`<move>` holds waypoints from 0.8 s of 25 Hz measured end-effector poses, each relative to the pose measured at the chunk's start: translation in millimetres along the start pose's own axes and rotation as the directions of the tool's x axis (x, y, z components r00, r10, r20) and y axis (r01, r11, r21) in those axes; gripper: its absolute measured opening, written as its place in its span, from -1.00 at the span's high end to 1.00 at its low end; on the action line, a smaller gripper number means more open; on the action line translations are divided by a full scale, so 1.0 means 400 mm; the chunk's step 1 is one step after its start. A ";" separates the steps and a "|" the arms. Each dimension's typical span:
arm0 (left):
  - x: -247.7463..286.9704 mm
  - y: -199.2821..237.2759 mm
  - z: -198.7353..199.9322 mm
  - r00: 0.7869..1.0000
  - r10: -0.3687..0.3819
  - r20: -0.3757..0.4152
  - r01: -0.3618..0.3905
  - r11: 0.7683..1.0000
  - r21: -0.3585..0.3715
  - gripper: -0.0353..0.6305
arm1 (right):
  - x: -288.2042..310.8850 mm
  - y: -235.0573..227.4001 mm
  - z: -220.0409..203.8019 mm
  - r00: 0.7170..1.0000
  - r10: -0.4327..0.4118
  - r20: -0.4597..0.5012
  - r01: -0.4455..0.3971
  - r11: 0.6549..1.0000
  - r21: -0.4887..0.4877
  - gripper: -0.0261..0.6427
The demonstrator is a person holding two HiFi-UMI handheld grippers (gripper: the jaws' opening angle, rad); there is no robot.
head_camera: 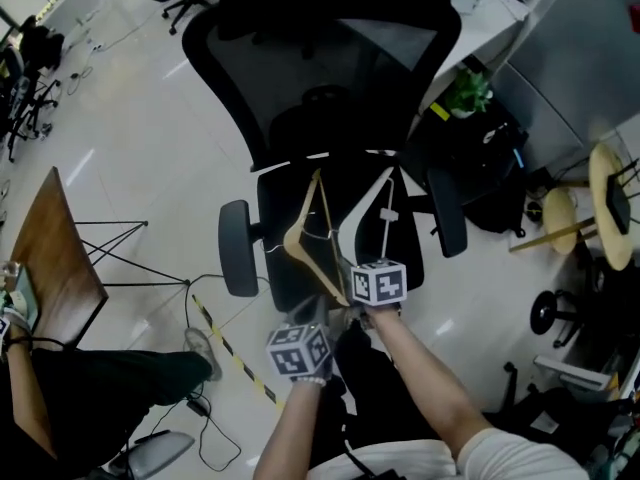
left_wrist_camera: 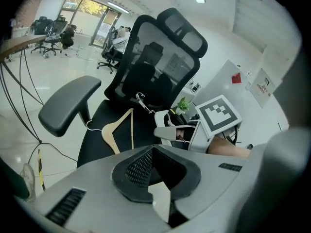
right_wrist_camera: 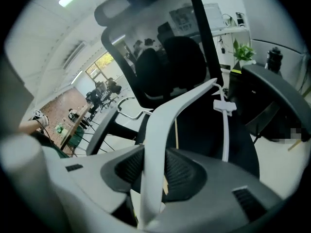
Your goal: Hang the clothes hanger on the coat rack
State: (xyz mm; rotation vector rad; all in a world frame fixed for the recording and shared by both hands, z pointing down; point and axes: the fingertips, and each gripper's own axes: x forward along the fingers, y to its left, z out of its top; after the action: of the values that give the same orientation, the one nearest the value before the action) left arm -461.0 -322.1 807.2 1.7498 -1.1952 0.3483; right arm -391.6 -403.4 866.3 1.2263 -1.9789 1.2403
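my right gripper [right_wrist_camera: 154,176] was clamped on a white hanger [right_wrist_camera: 151,144] over the black chair [head_camera: 330,88]; my left gripper [left_wrist_camera: 155,171] hung released and empty, a wooden hanger [left_wrist_camera: 109,131] beyond it.

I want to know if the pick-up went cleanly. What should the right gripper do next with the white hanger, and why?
Probably lift the white hanger clear of the chair. The right gripper is clamped on one arm of it, the wooden hanger sits close by and could snag, and no coat rack is in view yet.
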 end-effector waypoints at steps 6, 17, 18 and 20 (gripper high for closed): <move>-0.134 -0.092 0.069 0.997 -0.065 0.041 0.062 0.996 0.072 0.90 | -0.224 0.131 0.079 0.992 0.040 0.119 -0.042 0.999 0.012 0.48; -0.345 -0.285 0.092 0.962 -0.266 0.065 0.238 0.929 0.283 0.90 | -0.594 0.257 0.089 0.937 0.041 0.347 -0.057 0.998 0.037 0.48; -0.362 -0.306 0.091 0.956 -0.286 0.065 0.254 0.918 0.305 0.90 | -0.625 0.263 0.081 0.929 0.040 0.368 -0.062 0.997 0.047 0.48; -0.389 -0.355 0.098 0.944 -0.324 0.054 0.287 0.894 0.343 0.90 | -0.692 0.269 0.072 0.913 0.037 0.407 -0.074 0.994 0.075 0.48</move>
State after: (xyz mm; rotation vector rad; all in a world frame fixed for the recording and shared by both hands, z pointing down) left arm -427.4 -257.1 605.9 2.2416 -0.9508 0.2761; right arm -354.8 -291.1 592.3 1.5871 -2.2819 1.1843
